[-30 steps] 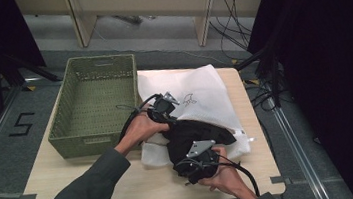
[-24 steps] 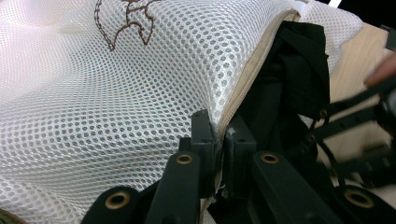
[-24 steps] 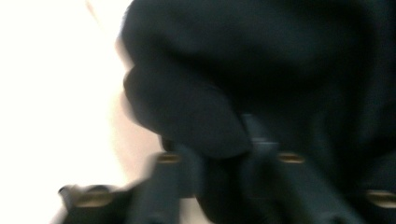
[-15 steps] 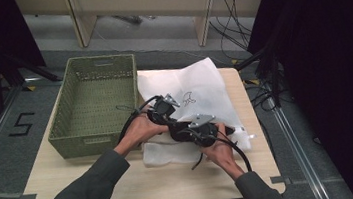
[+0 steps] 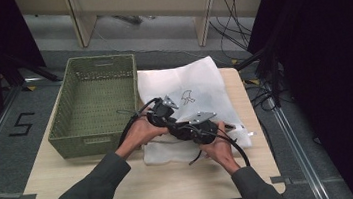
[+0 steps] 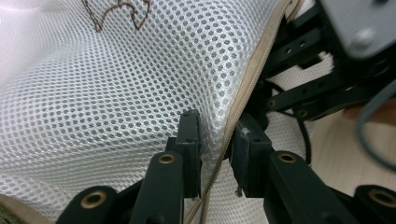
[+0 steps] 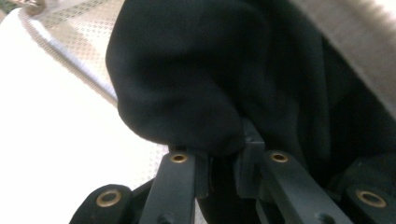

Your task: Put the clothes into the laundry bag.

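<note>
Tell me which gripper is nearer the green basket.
Left. The left gripper sits beside the green basket, at the mesh bag's edge; the right gripper lies farther off, over the bag.

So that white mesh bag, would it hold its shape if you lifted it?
Probably not. The white mesh bag bulges and folds where the left tongs pinch its zipper edge, so it looks floppy. Its thin, see-through net suggests it is light. The holes should give some grip.
</note>
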The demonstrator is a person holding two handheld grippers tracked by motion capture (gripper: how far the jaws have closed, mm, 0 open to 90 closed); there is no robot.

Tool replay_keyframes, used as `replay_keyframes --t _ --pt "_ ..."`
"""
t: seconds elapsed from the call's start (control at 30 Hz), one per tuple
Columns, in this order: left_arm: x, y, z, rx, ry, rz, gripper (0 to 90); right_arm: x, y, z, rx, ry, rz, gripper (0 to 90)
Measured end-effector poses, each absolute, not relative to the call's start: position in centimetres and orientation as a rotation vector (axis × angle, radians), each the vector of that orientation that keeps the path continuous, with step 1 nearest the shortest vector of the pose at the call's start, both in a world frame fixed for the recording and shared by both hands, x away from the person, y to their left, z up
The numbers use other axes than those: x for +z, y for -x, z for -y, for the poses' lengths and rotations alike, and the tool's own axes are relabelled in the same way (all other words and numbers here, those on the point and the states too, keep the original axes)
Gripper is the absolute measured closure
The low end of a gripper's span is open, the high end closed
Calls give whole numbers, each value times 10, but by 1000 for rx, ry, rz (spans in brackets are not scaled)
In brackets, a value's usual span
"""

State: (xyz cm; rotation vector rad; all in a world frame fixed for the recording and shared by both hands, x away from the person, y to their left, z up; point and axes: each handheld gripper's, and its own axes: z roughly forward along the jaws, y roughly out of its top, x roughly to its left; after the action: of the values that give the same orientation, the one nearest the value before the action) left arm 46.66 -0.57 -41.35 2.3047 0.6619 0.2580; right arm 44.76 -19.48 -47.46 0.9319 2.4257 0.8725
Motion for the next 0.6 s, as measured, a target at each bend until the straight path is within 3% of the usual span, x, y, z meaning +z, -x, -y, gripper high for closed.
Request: replay_keyframes --t 0.13,0.27,0.4,0.6 --pt "-417 -465 7 271 -2290 -653 647 -474 -449 198 889 -953 -2428 807" --pt "-406 -449 -4 307 -2245 -641 486 -474 -448 198 889 -960 -2434 808" --pt "-402 -429 -20 296 -2221 -585 485 -474 -450 199 898 -966 -2436 807" --pt "-428 -402 -39 213 -2198 -656 486 -479 -450 197 954 -996 -2399 806"
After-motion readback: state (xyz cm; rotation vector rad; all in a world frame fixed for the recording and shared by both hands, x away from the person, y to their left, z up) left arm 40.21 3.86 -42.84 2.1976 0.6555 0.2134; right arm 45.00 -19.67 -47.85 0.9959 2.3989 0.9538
